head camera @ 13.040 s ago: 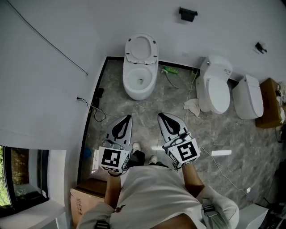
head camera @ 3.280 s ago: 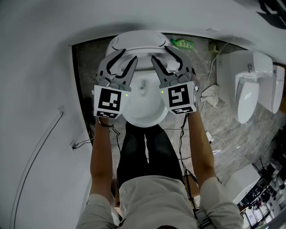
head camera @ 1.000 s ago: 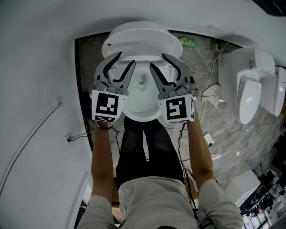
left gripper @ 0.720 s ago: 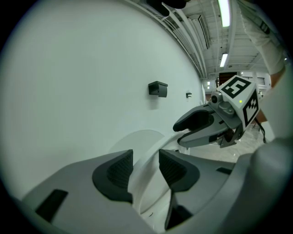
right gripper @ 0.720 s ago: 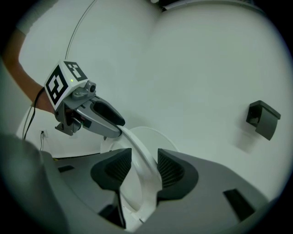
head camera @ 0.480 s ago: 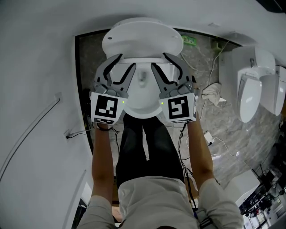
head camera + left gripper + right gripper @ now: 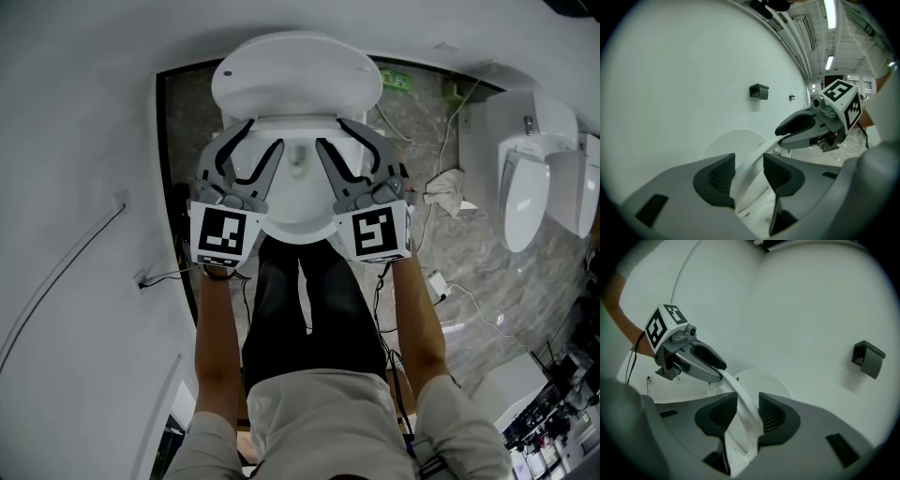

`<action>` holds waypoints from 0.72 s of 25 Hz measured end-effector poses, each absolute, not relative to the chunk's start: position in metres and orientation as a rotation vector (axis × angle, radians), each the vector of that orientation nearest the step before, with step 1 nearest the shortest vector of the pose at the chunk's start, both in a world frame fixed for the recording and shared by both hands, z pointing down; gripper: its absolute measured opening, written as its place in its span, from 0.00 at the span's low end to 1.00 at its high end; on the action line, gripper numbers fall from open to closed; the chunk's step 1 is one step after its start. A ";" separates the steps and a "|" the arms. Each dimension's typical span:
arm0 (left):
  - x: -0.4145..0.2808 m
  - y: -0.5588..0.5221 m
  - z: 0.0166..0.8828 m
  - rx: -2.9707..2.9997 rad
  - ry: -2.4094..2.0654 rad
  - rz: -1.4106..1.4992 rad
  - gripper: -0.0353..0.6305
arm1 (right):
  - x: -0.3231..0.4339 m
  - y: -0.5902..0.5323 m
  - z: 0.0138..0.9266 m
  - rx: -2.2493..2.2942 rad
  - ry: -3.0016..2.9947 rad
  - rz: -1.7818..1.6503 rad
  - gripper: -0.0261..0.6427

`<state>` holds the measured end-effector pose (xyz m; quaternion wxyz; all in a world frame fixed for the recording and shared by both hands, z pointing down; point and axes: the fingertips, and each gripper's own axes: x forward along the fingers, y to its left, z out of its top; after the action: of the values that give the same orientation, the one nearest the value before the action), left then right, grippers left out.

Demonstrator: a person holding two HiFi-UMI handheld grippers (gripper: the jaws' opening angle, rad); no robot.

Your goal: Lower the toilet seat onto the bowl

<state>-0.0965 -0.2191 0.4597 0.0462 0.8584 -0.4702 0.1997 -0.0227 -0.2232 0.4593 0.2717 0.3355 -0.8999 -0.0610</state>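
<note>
A: What are the tongs doing?

B: The right gripper has just been closing, and its ribbed pads now pinch one side rail of the toilet seat. The left gripper straddles the opposite rail with its jaws spread. The rail runs between the pads, close to both, but I see no squeeze there.

A: And the seat itself?

B: It is raised and tilted, its ring leaning forward of the upright lid. It is not yet down on the bowl, which lies open below, between the two grippers.

A: How will it handle?

B: I'd judge it a stiff moulded ring, glossy and slick, moderately heavy, pivoting at its back end. Let go, it would likely drop and bang on the bowl.

A: So where to grip?

B: On the two side rails, as here, one gripper on each and roughly level with each other so the ring doesn't twist. The left probably needs to bite before the descent. Then both can ease it down together.
</note>
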 end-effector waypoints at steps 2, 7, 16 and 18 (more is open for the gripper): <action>-0.095 -0.216 0.460 2.619 -1.436 0.606 0.35 | -0.020 -0.220 0.461 0.908 -2.420 -0.165 0.28; -0.097 -0.203 0.462 2.617 -1.429 0.610 0.35 | -0.023 -0.207 0.460 0.916 -2.430 -0.160 0.28; -0.093 -0.185 0.465 2.617 -1.405 0.620 0.35 | -0.020 -0.190 0.464 0.922 -2.425 -0.136 0.29; -0.093 -0.180 0.466 2.618 -1.404 0.624 0.35 | -0.018 -0.185 0.464 0.933 -2.409 -0.117 0.29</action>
<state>-0.0927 -0.1803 0.4656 0.0532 0.8612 -0.4618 0.2054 -0.0184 -0.1851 0.4645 0.2742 0.3471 -0.8958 -0.0434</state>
